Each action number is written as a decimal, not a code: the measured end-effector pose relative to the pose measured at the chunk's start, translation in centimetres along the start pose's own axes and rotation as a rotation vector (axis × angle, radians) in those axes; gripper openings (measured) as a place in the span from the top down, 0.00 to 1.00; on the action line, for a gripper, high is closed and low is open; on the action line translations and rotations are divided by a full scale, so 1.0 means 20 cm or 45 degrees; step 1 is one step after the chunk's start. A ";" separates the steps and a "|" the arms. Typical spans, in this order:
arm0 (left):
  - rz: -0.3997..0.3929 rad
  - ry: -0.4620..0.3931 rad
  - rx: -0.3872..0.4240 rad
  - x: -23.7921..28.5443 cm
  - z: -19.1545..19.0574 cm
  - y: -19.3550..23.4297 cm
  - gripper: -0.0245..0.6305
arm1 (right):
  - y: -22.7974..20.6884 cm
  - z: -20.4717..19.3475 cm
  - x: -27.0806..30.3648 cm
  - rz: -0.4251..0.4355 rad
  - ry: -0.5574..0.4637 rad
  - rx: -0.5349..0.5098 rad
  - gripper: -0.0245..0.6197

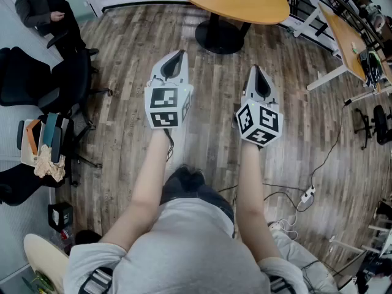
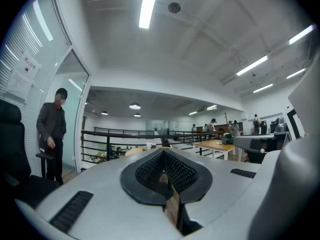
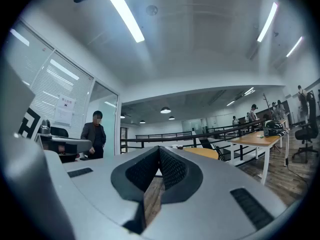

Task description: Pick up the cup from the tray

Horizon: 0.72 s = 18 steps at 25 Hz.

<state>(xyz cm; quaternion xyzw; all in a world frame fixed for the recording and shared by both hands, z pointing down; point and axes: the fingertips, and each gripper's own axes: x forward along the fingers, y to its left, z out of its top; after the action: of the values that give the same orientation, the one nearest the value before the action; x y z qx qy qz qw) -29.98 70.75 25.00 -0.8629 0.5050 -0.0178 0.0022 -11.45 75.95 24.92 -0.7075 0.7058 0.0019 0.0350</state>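
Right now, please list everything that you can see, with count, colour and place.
round table: one, light wood, top centre
desk: one, light wood, top right
office chairs: at least two, black, left side
bystander: one, dark clothes, top left
power strip: one, white, floor at right
floor: grey-brown wood planks
cup, tray: none in view
left gripper: one, grey, jaws shut, empty
right gripper: one, grey, jaws shut, empty

The head view looks steeply down from above the person's shoulders, close over the left gripper (image 1: 178,55) and right gripper (image 1: 256,71) — wood floor (image 1: 122,133) beneath. Each gripper view rides behind its own jaws, facing level across the room — all three share the round table (image 1: 233,2).
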 end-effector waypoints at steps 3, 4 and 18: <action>-0.001 -0.002 0.000 0.02 0.00 0.00 0.95 | -0.01 0.00 0.01 -0.001 0.001 -0.005 0.95; -0.002 -0.001 0.001 0.02 -0.01 0.00 0.95 | -0.01 0.00 0.01 -0.002 0.002 -0.007 0.95; -0.028 -0.001 0.023 0.06 0.00 -0.08 0.95 | -0.07 -0.03 0.00 -0.018 0.000 -0.005 0.95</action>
<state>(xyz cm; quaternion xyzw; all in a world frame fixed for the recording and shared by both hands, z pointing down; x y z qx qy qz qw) -28.05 70.58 25.16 -0.8684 0.4952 -0.0223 0.0100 -10.15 75.99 25.52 -0.7126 0.7007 0.0031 0.0338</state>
